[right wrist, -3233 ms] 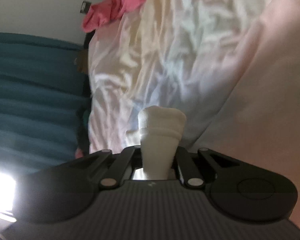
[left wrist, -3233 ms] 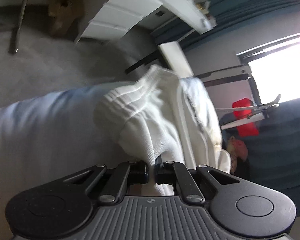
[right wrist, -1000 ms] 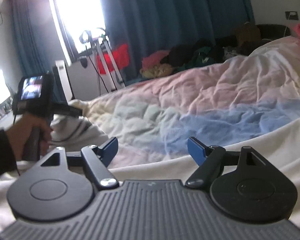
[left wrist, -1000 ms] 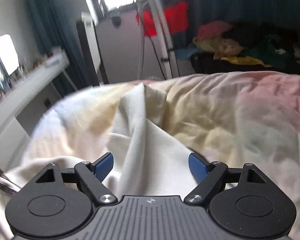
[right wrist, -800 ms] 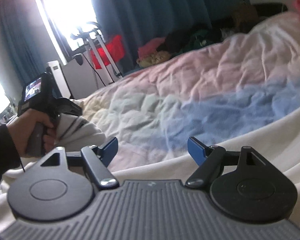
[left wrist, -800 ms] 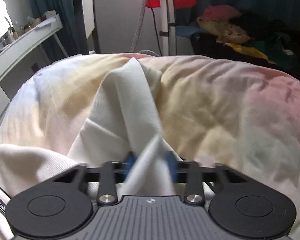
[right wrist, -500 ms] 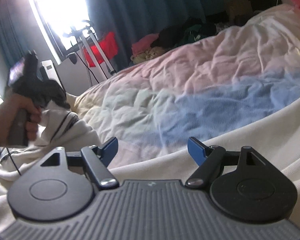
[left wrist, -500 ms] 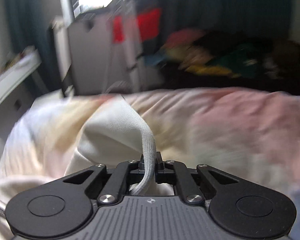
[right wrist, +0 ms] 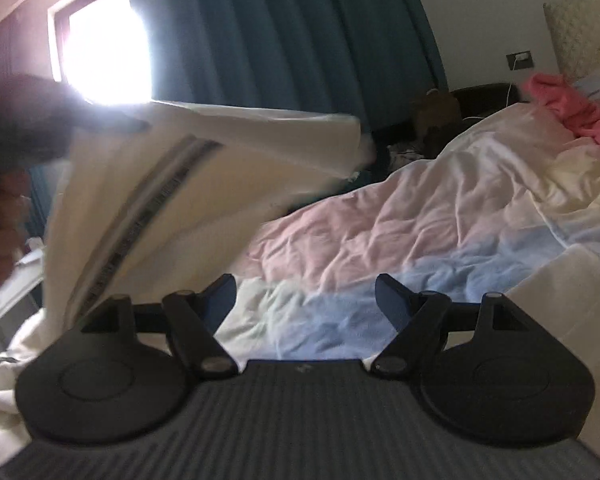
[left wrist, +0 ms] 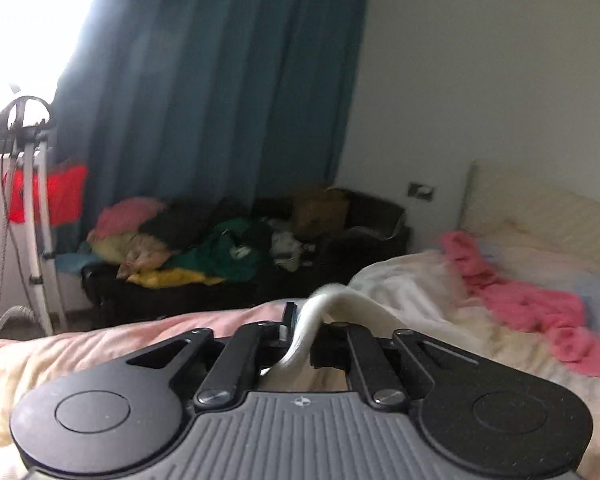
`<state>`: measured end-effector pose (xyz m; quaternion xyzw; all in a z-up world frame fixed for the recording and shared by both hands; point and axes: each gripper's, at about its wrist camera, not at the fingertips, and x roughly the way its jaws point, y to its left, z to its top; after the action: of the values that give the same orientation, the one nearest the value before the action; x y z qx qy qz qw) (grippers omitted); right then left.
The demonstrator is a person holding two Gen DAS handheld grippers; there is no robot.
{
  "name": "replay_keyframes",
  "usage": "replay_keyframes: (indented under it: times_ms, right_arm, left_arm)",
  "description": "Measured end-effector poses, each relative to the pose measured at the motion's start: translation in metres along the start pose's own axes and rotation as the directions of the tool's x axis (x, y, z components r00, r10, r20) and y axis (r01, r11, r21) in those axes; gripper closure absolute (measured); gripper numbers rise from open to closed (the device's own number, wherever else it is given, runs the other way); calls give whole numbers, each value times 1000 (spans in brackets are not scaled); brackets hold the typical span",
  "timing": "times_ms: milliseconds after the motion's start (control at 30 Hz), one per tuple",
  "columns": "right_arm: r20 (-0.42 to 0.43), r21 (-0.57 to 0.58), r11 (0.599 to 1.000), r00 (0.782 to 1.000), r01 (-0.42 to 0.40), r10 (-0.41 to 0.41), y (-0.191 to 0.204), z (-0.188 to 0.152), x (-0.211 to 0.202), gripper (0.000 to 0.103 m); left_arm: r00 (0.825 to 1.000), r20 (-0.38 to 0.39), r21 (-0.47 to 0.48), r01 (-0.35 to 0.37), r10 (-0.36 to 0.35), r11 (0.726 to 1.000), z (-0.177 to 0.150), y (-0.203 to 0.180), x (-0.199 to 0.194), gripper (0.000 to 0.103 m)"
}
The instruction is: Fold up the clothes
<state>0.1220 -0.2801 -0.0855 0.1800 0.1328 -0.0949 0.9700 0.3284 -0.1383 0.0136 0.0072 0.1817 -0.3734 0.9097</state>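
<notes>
Over the near left of the bed, the white garment [right wrist: 188, 184] hangs lifted in the air, its dark printed stripe running down the panel, while its lower folds pool on the pastel quilt [right wrist: 380, 240]. The left gripper [left wrist: 300, 332] is clenched on a ribbed white edge of that garment, the cloth bending up between its fingers; from the right wrist view a person's hand [right wrist: 0, 208] on the handle shows at the far left, level with the raised cloth. The right gripper [right wrist: 305, 292] is released, jaws wide apart and holding nothing, low over the blue band of the quilt. Judging by this, a panel is being carried across for a fold, and doing it well likely means holding the pinch firm, keeping the lifted edge taut and level, and laying it down square. Open quilt stretches to the right and far side; the pink garment [left wrist: 524, 300] lies well apart near the headboard [left wrist: 540, 208], and the clothes pile [left wrist: 204, 244] sits beyond the bed's far edge.
</notes>
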Motion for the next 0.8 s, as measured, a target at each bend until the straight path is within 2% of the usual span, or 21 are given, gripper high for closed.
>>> replay_keyframes:
  times_ms: [67,133,200,233,267,300,333,400,467,567,700,800]
  right_arm:
    - [-17,-2,1000,1000,-10,10,-1,-2,6,24]
    - [-34,-4,1000,999,-20,20,-3,-5,12,24]
    - [-52,-5,1000,998,-30,30,-4,-7,18,24]
    - [-60,-6,999,998,-35,35,-5,-9,21,24]
    - [-69,-7,999,997,-40,40,-6,-10,24,24]
    - [-87,-7,999,995,-43,43,-6,-12,29,24]
    - [-114,-6,999,993,-45,44,-7,-15,35,24]
    - [-167,15,998,984,-60,62,-9,-19,49,24]
    - [-184,4,997,980,-76,75,-6,-21,54,24]
    - [-195,-44,995,978,-85,75,2,-24,54,25]
    - [-210,-61,993,974,-99,85,9,-24,45,27]
    - [-199,-96,990,977,-102,81,16,-24,32,28]
  left_arm:
    - [997,-65,29,-50,52,998,-14,0,40,99]
    - [985,-124,87,-109,120,990,-33,0,82,98]
    - [957,-198,103,-194,211,976,-55,2,117,97]
    - [939,-235,101,-234,251,967,-64,3,131,94]
    - [930,-259,80,-247,259,966,-71,8,138,90]
    - [928,-265,59,-254,261,965,-76,12,139,78]
    - [925,-267,46,-266,268,963,-80,14,132,58]
    - [926,-261,10,-280,273,960,-84,18,110,40]
    - [933,-240,-38,-284,267,958,-83,22,81,37]
    - [923,-193,-36,-344,332,938,-80,11,5,28]
    - [890,-187,-93,-438,416,894,-101,-9,-94,26]
    - [864,-201,-177,-495,461,851,-121,-26,-151,26]
